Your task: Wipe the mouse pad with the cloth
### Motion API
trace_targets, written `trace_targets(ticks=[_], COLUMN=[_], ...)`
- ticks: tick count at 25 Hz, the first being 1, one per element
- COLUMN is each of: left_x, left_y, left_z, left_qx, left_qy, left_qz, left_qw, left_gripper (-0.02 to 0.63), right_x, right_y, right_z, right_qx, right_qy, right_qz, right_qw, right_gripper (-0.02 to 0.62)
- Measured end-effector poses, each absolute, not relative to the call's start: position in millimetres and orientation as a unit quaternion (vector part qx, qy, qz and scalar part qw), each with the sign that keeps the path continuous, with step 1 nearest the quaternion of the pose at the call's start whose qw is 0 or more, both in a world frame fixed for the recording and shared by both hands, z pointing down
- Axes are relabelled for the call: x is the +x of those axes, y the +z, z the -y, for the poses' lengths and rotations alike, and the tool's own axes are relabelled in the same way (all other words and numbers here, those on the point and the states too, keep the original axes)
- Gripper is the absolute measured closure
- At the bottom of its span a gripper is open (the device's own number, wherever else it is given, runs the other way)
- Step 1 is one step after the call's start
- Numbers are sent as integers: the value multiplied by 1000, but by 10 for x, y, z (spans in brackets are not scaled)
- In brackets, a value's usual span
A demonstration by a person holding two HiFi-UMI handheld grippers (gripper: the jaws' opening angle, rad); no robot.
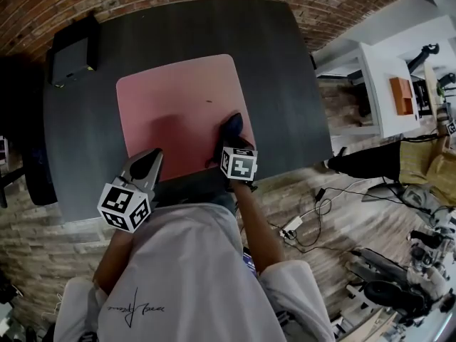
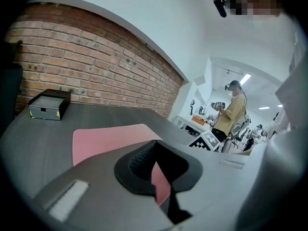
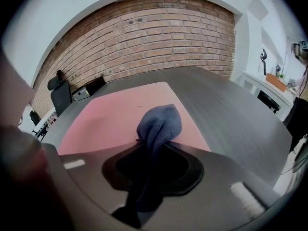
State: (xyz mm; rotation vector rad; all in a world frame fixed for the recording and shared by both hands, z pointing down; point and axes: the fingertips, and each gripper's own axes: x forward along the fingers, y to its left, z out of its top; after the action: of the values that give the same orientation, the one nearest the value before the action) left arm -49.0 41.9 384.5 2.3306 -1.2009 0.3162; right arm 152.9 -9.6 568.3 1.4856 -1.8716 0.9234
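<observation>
A pink mouse pad (image 1: 174, 105) lies on the dark table (image 1: 285, 77); it also shows in the left gripper view (image 2: 106, 141) and the right gripper view (image 3: 115, 117). My right gripper (image 1: 231, 135) is shut on a dark blue cloth (image 3: 160, 123), whose bunched end (image 1: 232, 125) rests over the pad's near right part. My left gripper (image 1: 147, 164) hovers at the pad's near left edge, shut (image 2: 155, 143) with nothing between its jaws.
A black box (image 1: 72, 58) sits at the table's back left corner. A black chair (image 3: 60, 96) stands by the brick wall. White shelving (image 1: 385, 84) and floor cables (image 1: 306, 223) lie to the right. A person (image 2: 232, 112) stands far off.
</observation>
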Motion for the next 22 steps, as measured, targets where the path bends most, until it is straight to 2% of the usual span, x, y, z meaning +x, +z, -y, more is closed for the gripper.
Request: trace_targets(ticks=[22], left_x=[-838], left_y=[3836], left_z=[-375], left_qx=[841], left_qy=[71], left_qz=[469], left_qw=[259], left_gripper=[586], right_x=[946], right_y=[5706], right_z=[102], right_qx=[541], right_qy=[328], right_qz=[709], right_qw=[312], right_gripper=[503])
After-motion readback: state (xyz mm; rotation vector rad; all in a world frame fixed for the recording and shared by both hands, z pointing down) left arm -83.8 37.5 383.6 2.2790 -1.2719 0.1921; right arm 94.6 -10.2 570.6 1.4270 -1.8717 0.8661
